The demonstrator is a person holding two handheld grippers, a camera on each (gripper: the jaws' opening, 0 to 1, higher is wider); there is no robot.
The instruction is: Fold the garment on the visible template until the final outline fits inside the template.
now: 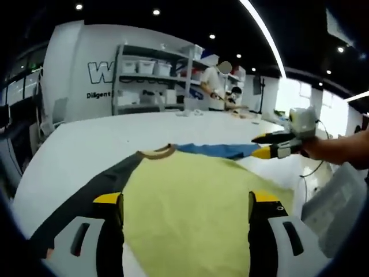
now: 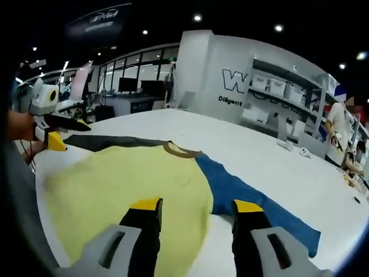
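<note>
Garment is a long-sleeve shirt: yellow body, tan collar, one dark grey sleeve, one blue sleeve. It lies flat and spread on the white table, both sleeves stretched out to the sides. No fold made yet as far as I can see, so I judge this as the very start: shirt laid out, first fold pending. I cannot make out a template outline on the table in either view.

My left gripper hovers over the yellow body with jaws apart, nothing between them. My right gripper is likewise spread wide, holding nothing, hovering above the body near where the blue sleeve joins it.

In the left gripper view my right gripper shows out by the end of the blue sleeve; whether it touches cloth there I cannot tell. In the right gripper view my left gripper sits near the dark grey sleeve end.

Next move, my guess: come down on a sleeve or side edge, pinch one layer cleanly, carry it in over the yellow body. It calls for both jaws gripping at matching points so the fold line stays straight and the cloth doesn't bunch.

People work at shelving beyond the table.
</note>
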